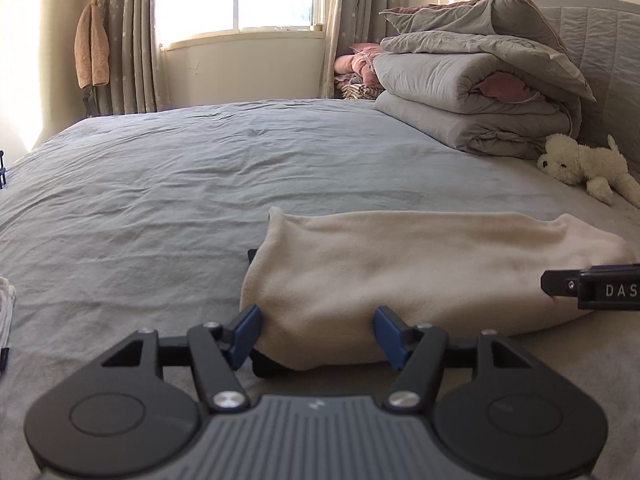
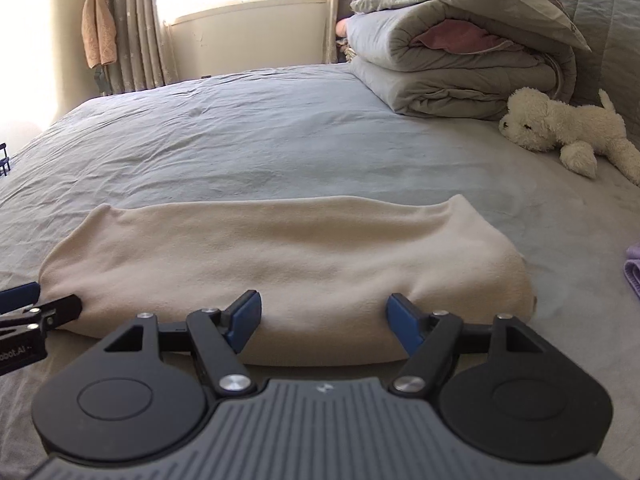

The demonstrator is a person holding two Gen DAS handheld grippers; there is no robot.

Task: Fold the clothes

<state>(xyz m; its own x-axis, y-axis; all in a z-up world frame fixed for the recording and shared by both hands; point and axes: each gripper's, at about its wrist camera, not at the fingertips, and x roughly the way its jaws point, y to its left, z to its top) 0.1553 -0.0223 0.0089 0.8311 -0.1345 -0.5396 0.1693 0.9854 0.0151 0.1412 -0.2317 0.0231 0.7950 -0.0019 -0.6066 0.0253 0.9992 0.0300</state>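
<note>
Cream fleece garment [image 2: 280, 272] lies folded on grey bedsheet [image 2: 240, 140], centre frame. Left gripper [image 1: 316, 336] and right gripper [image 2: 322, 326] both released, jaws spread at its near edge, pads not pressing. Plush dog [image 2: 568, 128] upper right, beside stacked duvets [image 2: 460, 52].

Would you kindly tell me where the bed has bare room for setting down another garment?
The widest bare patch of grey sheet lies between the folded cream garment and the window wall. It is crowded toward the headboard, with stacked quilts and a plush dog, and a purple cloth lies at the right edge.
</note>
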